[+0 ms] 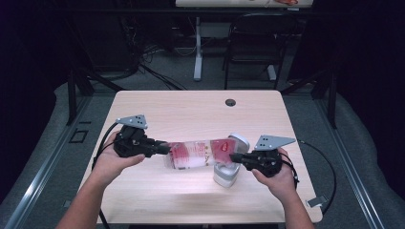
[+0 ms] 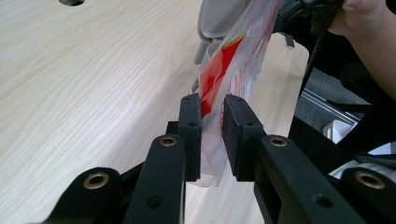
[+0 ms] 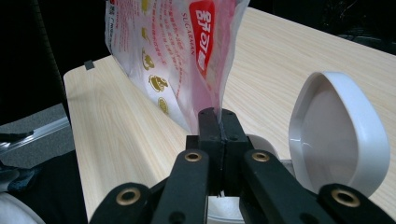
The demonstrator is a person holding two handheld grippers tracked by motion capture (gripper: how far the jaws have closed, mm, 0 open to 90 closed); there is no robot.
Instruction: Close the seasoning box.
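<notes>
Hands level, facing — L gripper & R gripper clamp bag, apparently taut.

You see: bag thin clear plastic film, glossy, red print. Your gripper jaws matt black plastic, brass-look rivets; pads rough, foam-like. Bin smooth white plastic, slight sheen. Table pale wood-grain laminate, satin. Plates grey matt metal.

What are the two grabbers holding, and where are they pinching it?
A clear plastic bag with red print: left gripper pinches one end, right gripper the other.
</notes>
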